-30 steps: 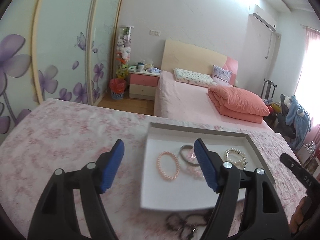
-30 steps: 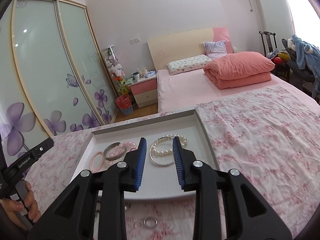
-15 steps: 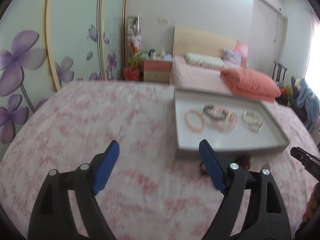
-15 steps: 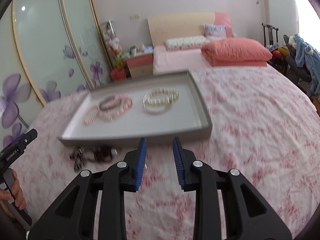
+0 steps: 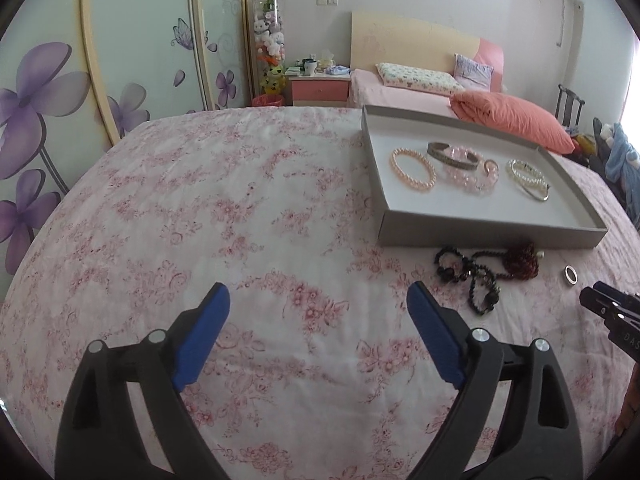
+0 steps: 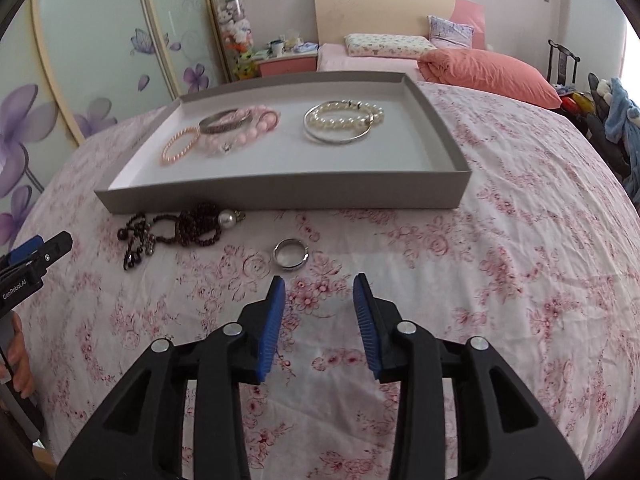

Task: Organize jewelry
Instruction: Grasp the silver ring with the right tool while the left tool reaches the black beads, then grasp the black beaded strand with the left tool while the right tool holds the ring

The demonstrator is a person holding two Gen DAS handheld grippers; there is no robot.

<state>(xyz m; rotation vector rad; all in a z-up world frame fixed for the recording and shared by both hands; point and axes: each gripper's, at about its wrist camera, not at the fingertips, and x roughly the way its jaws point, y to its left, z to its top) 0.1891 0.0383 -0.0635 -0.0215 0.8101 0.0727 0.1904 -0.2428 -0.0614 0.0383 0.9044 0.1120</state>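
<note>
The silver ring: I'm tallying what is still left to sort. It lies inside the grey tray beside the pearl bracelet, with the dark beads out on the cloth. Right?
Not quite. The silver ring lies out on the flowered cloth, in front of the grey tray, not inside it. The right wrist view shows it. The dark beads are on the cloth, as you say.

The tray [image 6: 280, 196] rests on the bedspread [image 6: 500, 260] and holds the bracelets [image 6: 240, 128]. Just in front of its near wall lies the bead necklace [image 6: 180, 232], with the ring [image 6: 291, 255] to its right. The bed [image 6: 368, 62] stands behind the tray.
</note>
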